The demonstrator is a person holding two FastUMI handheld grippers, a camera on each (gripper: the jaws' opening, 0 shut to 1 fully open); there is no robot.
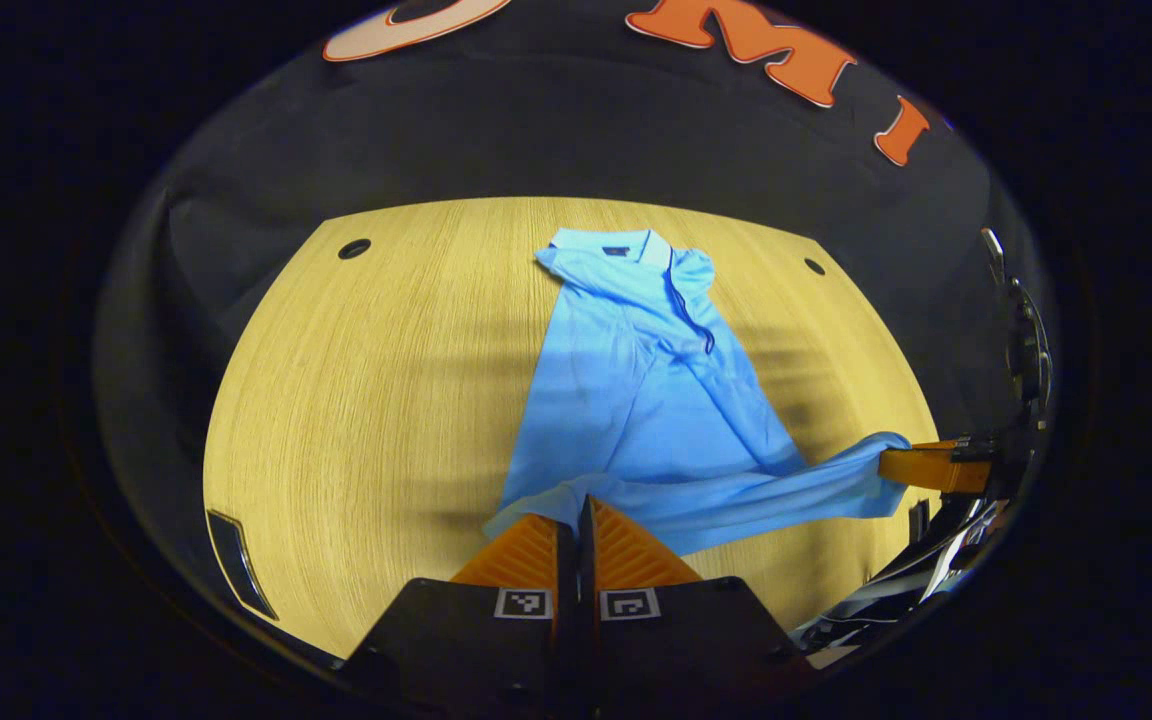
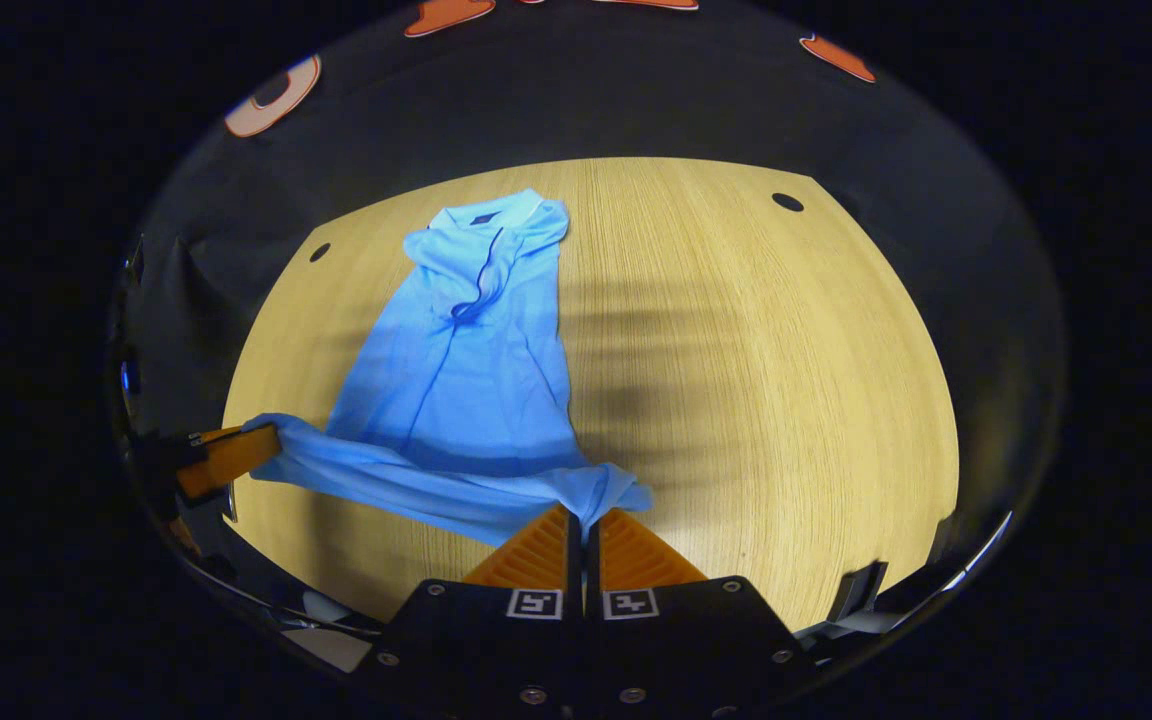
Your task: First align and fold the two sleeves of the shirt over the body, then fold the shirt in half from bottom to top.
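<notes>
Both grippers (image 1: 576, 515) (image 2: 584, 525) clamped on hem corners of limp, light shirt (image 1: 636, 390); lift evenly to avoid sagging.

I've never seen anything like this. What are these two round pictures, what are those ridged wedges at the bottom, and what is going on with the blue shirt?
Each picture comes from a camera riding on a hand-held two-finger gripper, looking along its fingers. The wedges are those fingers. A blue shirt lies on a wooden table, collar at the far end, sleeves already folded in. The left gripper is closed on one bottom corner of the hem, the right gripper on the other. The hem is lifted between them, ready to fold up toward the collar.
</notes>
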